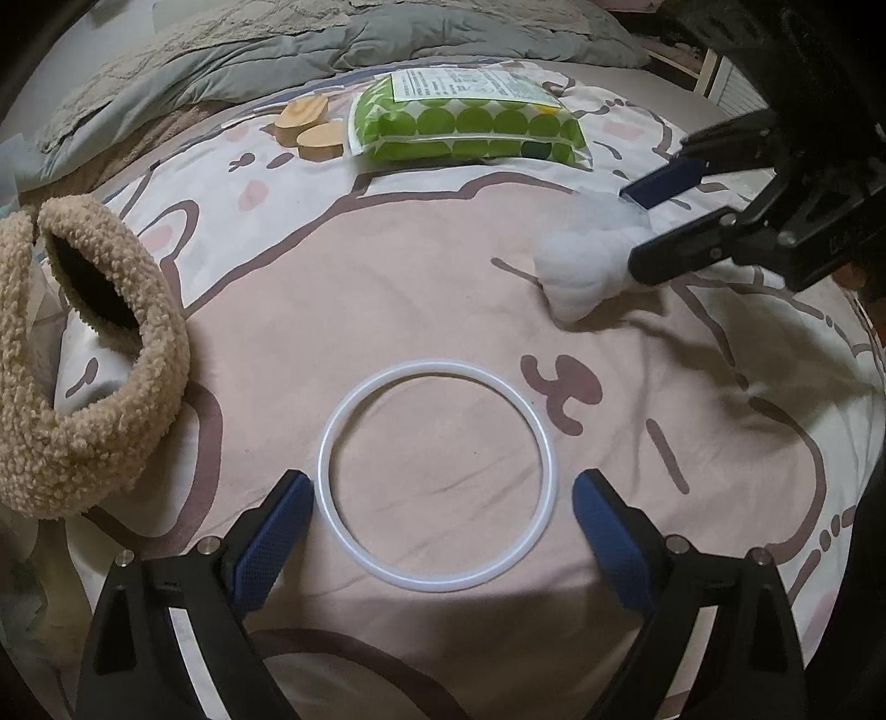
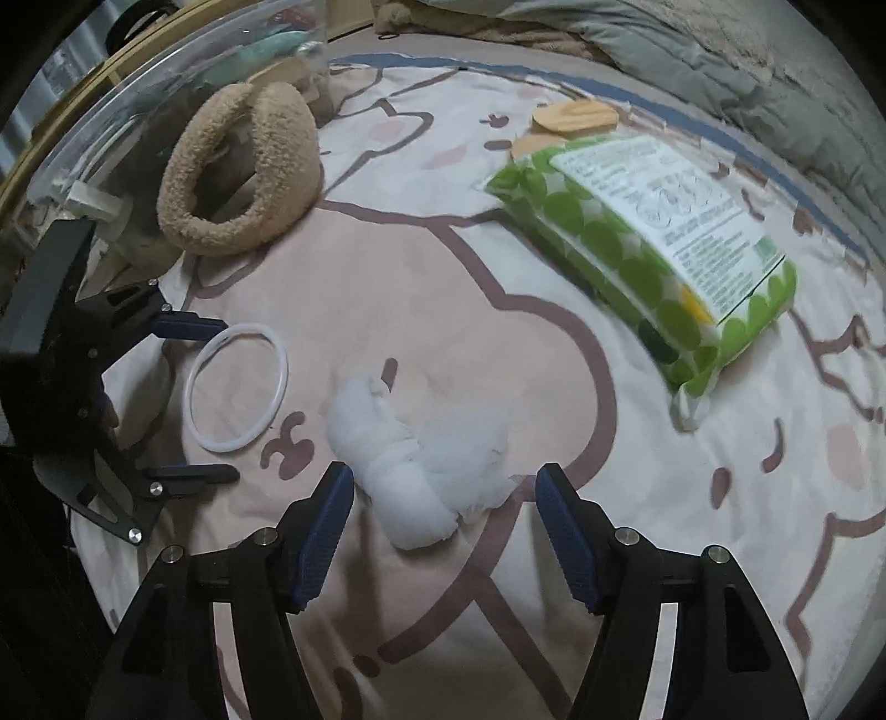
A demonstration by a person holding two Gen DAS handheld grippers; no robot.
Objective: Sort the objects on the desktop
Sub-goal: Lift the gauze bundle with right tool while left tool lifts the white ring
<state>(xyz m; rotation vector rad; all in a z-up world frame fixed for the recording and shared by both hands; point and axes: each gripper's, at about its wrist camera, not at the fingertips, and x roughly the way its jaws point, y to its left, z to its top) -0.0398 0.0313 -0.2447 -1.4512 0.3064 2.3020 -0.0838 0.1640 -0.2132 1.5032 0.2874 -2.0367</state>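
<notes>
**On the bed, both grippers hang open over their objects**

Across the cartoon-printed bedsheet [image 1: 443, 266] lie the things to be sorted. Nearest the left gripper [image 1: 443, 498] is a white silicone ring [image 1: 354, 404], flat on the pink part of the sheet. The left jaws stand wide apart and hold nothing; the ring's near half lies between the two blue pads, with the left-hand pad just beside the ring's rim, though whether it touches cannot be told.

The right gripper [image 2: 443, 498] is low over a knotted bundle of white gauze [image 2: 421, 465]. Its jaws are also wide open and empty, with the bundle sitting between the fingertips, closer to the left one. In the left wrist view this gripper comes in from the right edge, one finger in front of the gauze and one behind it.

Farther back rests a green dotted packet [image 1: 470, 119] with a printed label on its upper face. Just beside it, to its left, lie two round wooden pieces [image 1: 310, 122]. A tan fleece hat [image 1: 83, 360] stands at the sheet's left side, its opening showing, and a grey quilt [image 1: 249, 50] is bunched behind everything.
</notes>
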